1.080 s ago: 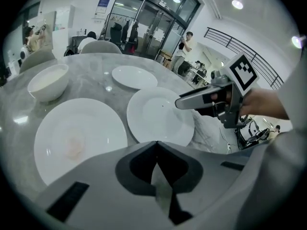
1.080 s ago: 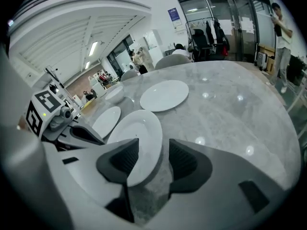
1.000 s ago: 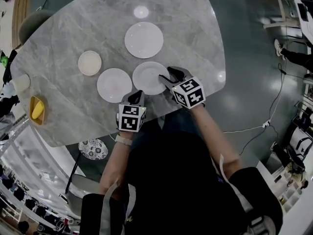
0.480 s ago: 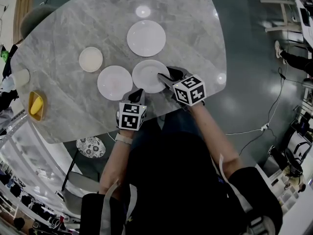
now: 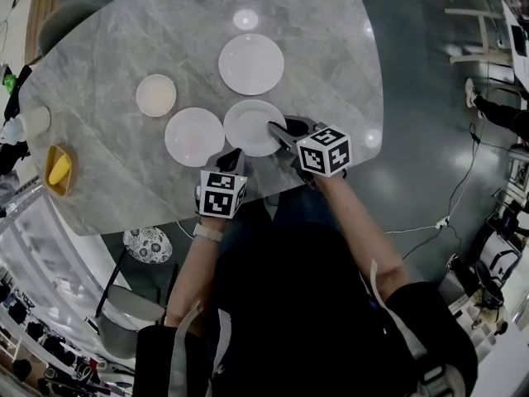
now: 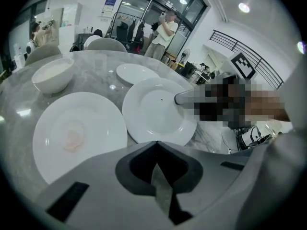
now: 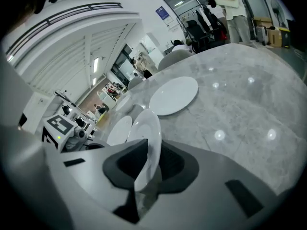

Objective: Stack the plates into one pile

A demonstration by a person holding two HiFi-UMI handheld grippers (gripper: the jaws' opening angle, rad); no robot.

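Three white plates and a small white bowl [image 5: 155, 95] lie on the grey marble table [image 5: 107, 48]. The biggest plate [image 5: 250, 64] is farthest. A second plate [image 5: 193, 136] lies left of the near plate [image 5: 248, 127]. My right gripper [image 5: 277, 131] is at the near plate's right rim, its jaws closing on that rim. In the right gripper view the plate [image 7: 146, 126] runs edge-on between the jaws of the right gripper [image 7: 146, 152]. My left gripper [image 5: 234, 159] hovers at the table's near edge, just before the two near plates, shut and empty, as the left gripper view of the left gripper [image 6: 156, 147] shows.
A yellow dish [image 5: 59, 172] and a white cup [image 5: 35, 122] sit at the table's far left edge. A patterned stool [image 5: 149, 245] stands under the near edge. In the left gripper view, people stand beyond the table.
The right gripper's jaws have narrowed onto the near plate's right rim. Both hands have stayed nearly where they were.
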